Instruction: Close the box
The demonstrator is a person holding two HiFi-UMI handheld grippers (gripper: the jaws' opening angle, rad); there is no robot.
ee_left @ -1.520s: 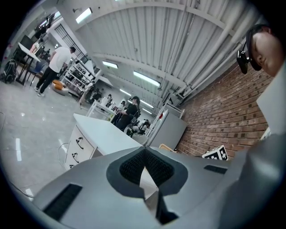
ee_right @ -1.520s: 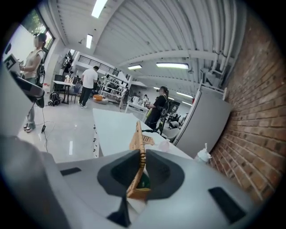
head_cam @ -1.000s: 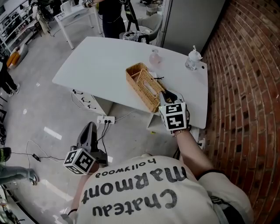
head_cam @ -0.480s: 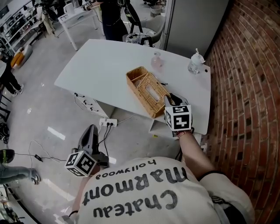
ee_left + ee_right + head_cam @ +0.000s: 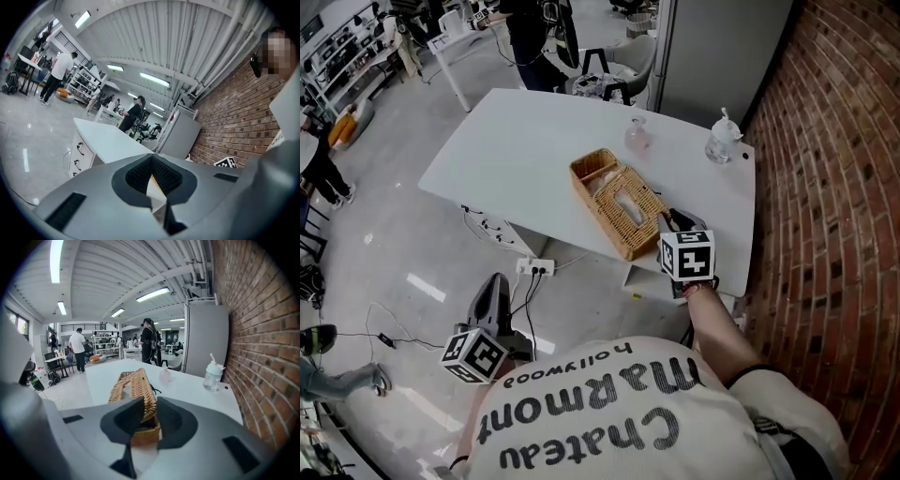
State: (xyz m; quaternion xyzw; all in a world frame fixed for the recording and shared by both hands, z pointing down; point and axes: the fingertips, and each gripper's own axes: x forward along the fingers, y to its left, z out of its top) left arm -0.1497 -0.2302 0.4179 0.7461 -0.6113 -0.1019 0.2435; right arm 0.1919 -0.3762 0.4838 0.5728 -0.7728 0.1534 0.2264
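Observation:
A long wicker box [image 5: 605, 178] sits on the white table [image 5: 516, 150], near its front edge. Its woven lid [image 5: 626, 208], which has a slot in the middle, lies low over it. My right gripper [image 5: 673, 223] is at the box's near end. In the right gripper view the lid's near end [image 5: 139, 392] fills the narrow gap of that gripper [image 5: 150, 402], with both pads against the wicker. My left gripper [image 5: 494, 283] hangs low at my side over the floor, away from the table. Its jaws [image 5: 152, 158] point up toward the table and meet at the tips, with nothing held.
A small pink bottle [image 5: 637, 136] and a clear cup with a straw [image 5: 724, 142] stand at the table's far side. A brick wall [image 5: 825, 187] runs along the right. A power strip [image 5: 536, 268] and cables lie on the floor under the table. People stand in the background.
The lid was tilted up above the box a second ago and now lies low over it. My right gripper has come down with it. The left gripper has hardly moved.

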